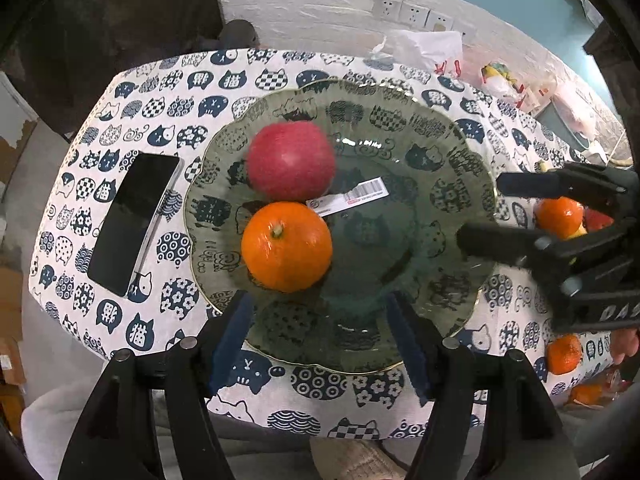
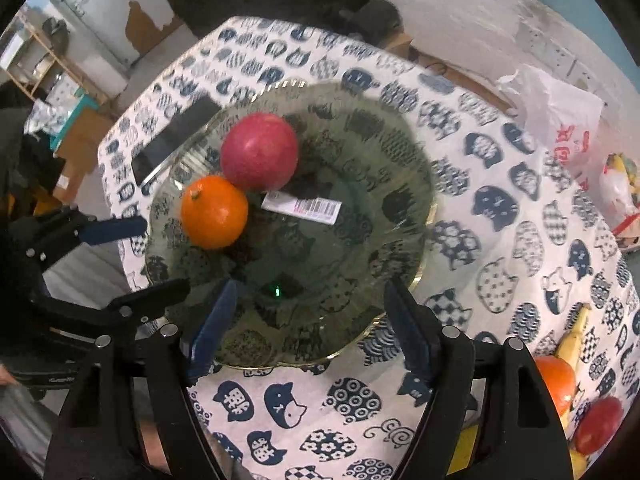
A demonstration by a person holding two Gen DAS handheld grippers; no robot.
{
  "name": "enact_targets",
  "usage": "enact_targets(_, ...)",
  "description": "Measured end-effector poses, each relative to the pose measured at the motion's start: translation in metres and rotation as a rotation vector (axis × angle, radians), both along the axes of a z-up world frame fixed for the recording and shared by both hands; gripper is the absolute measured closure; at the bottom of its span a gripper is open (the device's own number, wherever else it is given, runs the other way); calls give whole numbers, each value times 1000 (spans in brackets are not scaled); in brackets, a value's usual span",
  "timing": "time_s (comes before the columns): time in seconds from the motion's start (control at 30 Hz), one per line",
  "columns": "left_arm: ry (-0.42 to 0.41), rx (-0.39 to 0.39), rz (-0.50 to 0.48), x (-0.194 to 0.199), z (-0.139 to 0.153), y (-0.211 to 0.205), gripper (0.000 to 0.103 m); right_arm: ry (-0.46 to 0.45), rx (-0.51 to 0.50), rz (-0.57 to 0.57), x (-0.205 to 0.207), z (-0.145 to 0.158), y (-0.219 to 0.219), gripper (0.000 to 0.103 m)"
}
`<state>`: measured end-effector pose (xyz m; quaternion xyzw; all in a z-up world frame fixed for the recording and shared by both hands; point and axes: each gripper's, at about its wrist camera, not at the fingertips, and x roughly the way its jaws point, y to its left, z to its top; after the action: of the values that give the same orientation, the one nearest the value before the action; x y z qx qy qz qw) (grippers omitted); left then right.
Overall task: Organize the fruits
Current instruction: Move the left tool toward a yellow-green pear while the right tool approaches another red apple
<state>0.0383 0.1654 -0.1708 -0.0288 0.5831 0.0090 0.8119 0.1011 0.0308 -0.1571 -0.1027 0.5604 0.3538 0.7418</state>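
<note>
A clear green glass plate sits on the cat-print tablecloth. On it lie a red apple and an orange, touching each other, beside a barcode label. My left gripper is open and empty just above the plate's near rim. My right gripper is open and empty over the plate's near edge; it shows in the left wrist view at the plate's right rim. More oranges, an apple and a banana lie off the plate at the right.
A black phone lies left of the plate. White and pink plastic bags sit at the table's far side. The table edge runs close on the near and left sides.
</note>
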Motion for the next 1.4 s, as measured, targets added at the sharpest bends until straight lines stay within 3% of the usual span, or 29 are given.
enact_targets(0.17,-37,11,-24,4,12,-19,25,-46,4,-94,5,25,-33,26)
enact_targets(0.37,-71,3,-80,8,30,-54,16,-94,-61,-192,2,46,-85,23)
enact_targets(0.73,-108,-12,-183,13,55,-121,15,-166,-129,-301,-11,70,-180,16)
enact_targets(1.13,-87,6,-310,20,53,-192,15,-152,-145,-406,-31,64,-265,16)
enact_targets(1.4,-35,17,-362,25,31,-221,15,-74,-126,-393,-50,37,-284,16)
